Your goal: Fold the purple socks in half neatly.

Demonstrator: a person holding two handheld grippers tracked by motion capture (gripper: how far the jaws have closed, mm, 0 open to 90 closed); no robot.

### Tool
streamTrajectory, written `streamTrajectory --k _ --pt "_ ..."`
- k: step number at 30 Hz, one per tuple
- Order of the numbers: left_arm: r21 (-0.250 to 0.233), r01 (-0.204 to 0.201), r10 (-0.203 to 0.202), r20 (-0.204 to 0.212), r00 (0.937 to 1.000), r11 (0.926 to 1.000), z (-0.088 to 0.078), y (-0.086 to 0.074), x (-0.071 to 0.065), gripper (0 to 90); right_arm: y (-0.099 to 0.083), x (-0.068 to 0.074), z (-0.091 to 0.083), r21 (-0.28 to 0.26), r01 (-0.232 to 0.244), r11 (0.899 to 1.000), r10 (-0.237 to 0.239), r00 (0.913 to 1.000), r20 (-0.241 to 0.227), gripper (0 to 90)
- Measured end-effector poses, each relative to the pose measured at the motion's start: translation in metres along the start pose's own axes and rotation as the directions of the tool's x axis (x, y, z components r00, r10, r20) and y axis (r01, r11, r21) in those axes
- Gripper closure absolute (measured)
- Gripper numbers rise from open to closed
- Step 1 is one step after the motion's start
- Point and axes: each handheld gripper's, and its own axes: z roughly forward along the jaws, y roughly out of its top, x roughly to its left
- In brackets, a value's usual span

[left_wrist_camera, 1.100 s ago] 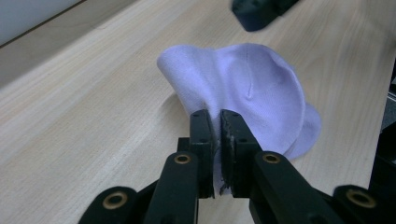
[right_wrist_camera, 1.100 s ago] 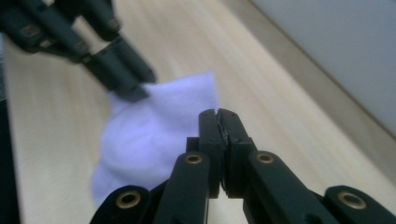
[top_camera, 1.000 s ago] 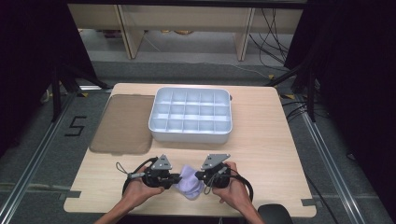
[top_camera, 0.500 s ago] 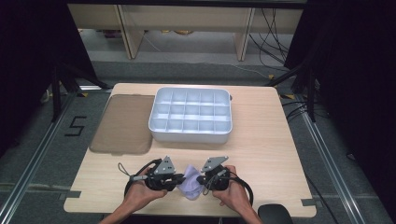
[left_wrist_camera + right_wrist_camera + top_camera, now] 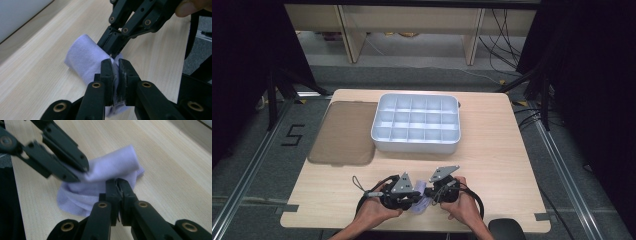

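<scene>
Both grippers work a small lavender cloth (image 5: 421, 204) at the near edge of the table (image 5: 512, 165), about 6 o'clock from the white divided tray (image 5: 416, 123). The step in hand looks like folding or rolling the cloth – it's already bunched into a loose roll.

L gripper (image 5: 115, 65): jaws pressed nearly together, pinching a thin edge of the cloth betw. the pads. R gripper (image 5: 117, 185): same, jaws close together on a fold of the fabric, seen in its own view. In the left gripper view the R gripper comes in from 1 o'clock, tips on the roll's end; in the right gripper view the L gripper enters from 10 o'clock, biting the far side of the cloth.

Brown mat (image 5: 343, 132) lies at 9 o'clock of the tray, untouched; tray compartments look empty.

Next move, I'd judge – both pinches must hold while the hands tighten or turn the roll, w/o letting it spring open, then carry it up toward a tray cell at 12 o'clock.
</scene>
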Motion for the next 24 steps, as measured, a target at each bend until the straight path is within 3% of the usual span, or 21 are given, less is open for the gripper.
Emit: streamTrajectory --k 2,4,5,6,8,10,11,12,13,14,15,16,18,19,21,22,23,24 --pt "0.021 -0.044 0.044 -0.001 0.9990 0.9988 0.004 0.002 -0.002 82.0 -0.001 -0.002 0.000 -0.010 -0.003 1.000 0.003 1.0000 0.008 87.2" --pt "0.028 -0.053 0.053 0.001 0.9986 0.9982 0.008 0.001 -0.003 82.0 -0.003 -0.009 -0.007 -0.007 -0.024 1.000 0.024 0.9992 0.032 87.1" --pt "0.026 -0.038 0.038 0.001 0.9993 0.9989 0.009 0.001 -0.004 82.1 -0.004 -0.012 -0.010 -0.014 -0.047 0.999 0.047 0.9981 0.040 87.1" --pt "0.028 -0.028 0.028 0.005 0.9996 0.9992 0.012 0.000 -0.004 82.1 -0.005 -0.016 -0.011 -0.043 -0.042 0.998 0.044 0.9973 0.059 87.1" --pt "0.042 -0.065 0.065 0.002 0.9979 0.9970 0.016 -0.001 -0.005 82.1 -0.004 -0.021 -0.020 -0.081 -0.066 0.995 0.071 0.9952 0.066 87.2" --pt "0.044 -0.045 0.045 0.000 0.9990 0.9980 0.020 -0.002 -0.008 82.1 -0.001 -0.021 -0.028 -0.112 -0.051 0.992 0.059 0.9960 0.068 87.4" --pt "0.047 -0.069 0.069 -0.006 0.9976 0.9965 0.020 -0.001 -0.007 82.1 0.001 -0.020 -0.030 -0.118 -0.050 0.992 0.057 0.9966 0.059 87.8" --pt "0.044 -0.053 0.053 -0.008 0.9986 0.9977 0.020 -0.002 -0.008 82.1 0.004 -0.018 -0.031 -0.136 -0.029 0.990 0.036 0.9979 0.054 87.8" --pt "0.046 -0.067 0.067 -0.006 0.9977 0.9967 0.020 -0.001 -0.007 82.1 0.005 -0.016 -0.032 -0.149 -0.018 0.989 0.027 0.9982 0.054 87.8" --pt "0.048 -0.045 0.046 -0.003 0.9990 0.9978 0.020 -0.002 -0.008 82.1 0.008 -0.012 -0.031 -0.157 -0.006 0.988 0.012 0.9991 0.040 87.8" --pt "0.056 -0.073 0.074 -0.007 0.9973 0.9958 0.019 -0.001 -0.006 82.1 0.009 -0.009 -0.030 -0.160 -0.005 0.987 0.011 0.9992 0.037 87.8" --pt "0.048 -0.047 0.047 -0.011 0.9988 0.9977 0.020 -0.002 -0.008 82.1 0.012 -0.006 -0.028 -0.153 0.009 0.988 -0.005 0.9997 0.024 87.8" --pt "0.043 -0.041 0.041 -0.006 0.9991 0.9982 0.020 -0.002 -0.008 81.9 0.015 -0.002 -0.022 -0.126 0.034 0.991 -0.033 0.9994 0.013 87.8" --pt "0.041 -0.040 0.040 0.001 0.9992 0.9983 0.020 -0.002 -0.008 81.5 0.015 -0.001 -0.016 -0.088 0.037 0.995 -0.038 0.9993 -0.003 87.8" --pt "0.040 -0.048 0.048 0.004 0.9988 0.9980 0.018 -0.001 -0.007 78.5 0.013 -0.001 -0.005 -0.016 0.064 0.998 -0.064 0.9979 0.009 88.1" --pt "0.041 -0.029 0.029 0.008 0.9996 0.9987 0.017 -0.002 -0.008 76.7 0.012 0.000 -0.001 0.011 0.036 0.999 -0.036 0.9991 0.023 88.5" --pt "0.026 -0.036 0.036 0.020 0.9992 0.9990 0.015 0.000 -0.008 75.3 0.013 -0.002 0.000 -0.004 0.063 0.998 -0.063 0.9979 0.013 88.5" --pt "0.011 -0.004 0.003 0.038 0.9993 0.9999 0.012 0.000 -0.009 73.9 0.013 -0.001 -0.001 0.011 0.035 0.999 -0.036 0.9990 0.028 88.7"
